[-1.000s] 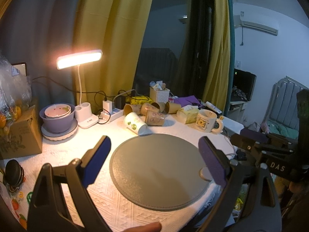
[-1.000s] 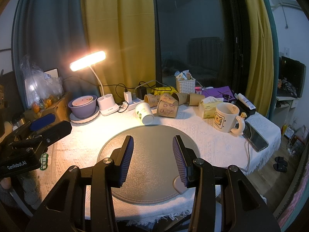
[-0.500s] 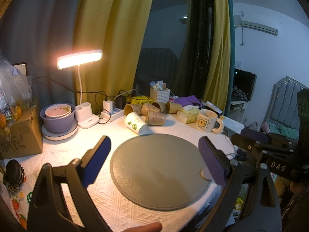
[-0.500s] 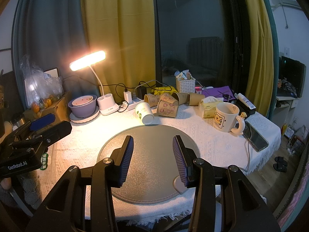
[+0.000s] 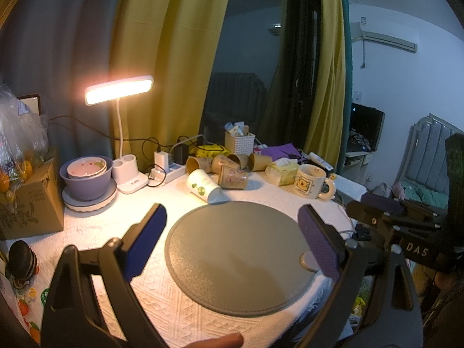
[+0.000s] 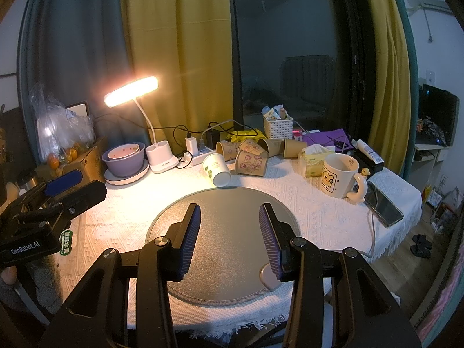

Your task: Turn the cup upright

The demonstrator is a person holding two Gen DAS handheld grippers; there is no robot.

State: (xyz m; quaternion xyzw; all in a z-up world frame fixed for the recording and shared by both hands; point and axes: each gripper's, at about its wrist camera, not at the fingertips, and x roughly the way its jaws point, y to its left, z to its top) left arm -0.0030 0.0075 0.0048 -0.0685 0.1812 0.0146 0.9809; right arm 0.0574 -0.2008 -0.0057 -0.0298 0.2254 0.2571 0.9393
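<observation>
A white paper cup with green print (image 5: 203, 186) lies on its side just behind the round grey mat (image 5: 240, 261); it also shows in the right wrist view (image 6: 217, 168). Several brown paper cups (image 6: 250, 161) lie tipped over behind it. My left gripper (image 5: 232, 232) is open and empty, held above the mat's near side. My right gripper (image 6: 229, 226) is open and empty over the mat (image 6: 223, 278). Each gripper shows at the edge of the other's view.
A lit desk lamp (image 5: 119, 90), a purple bowl on a plate (image 5: 87, 177), a power strip, a white basket (image 6: 277, 126), a tissue pack, a bear mug (image 6: 340, 175) and a phone (image 6: 384, 206) crowd the table's back and right. A cardboard box (image 5: 29, 200) stands left.
</observation>
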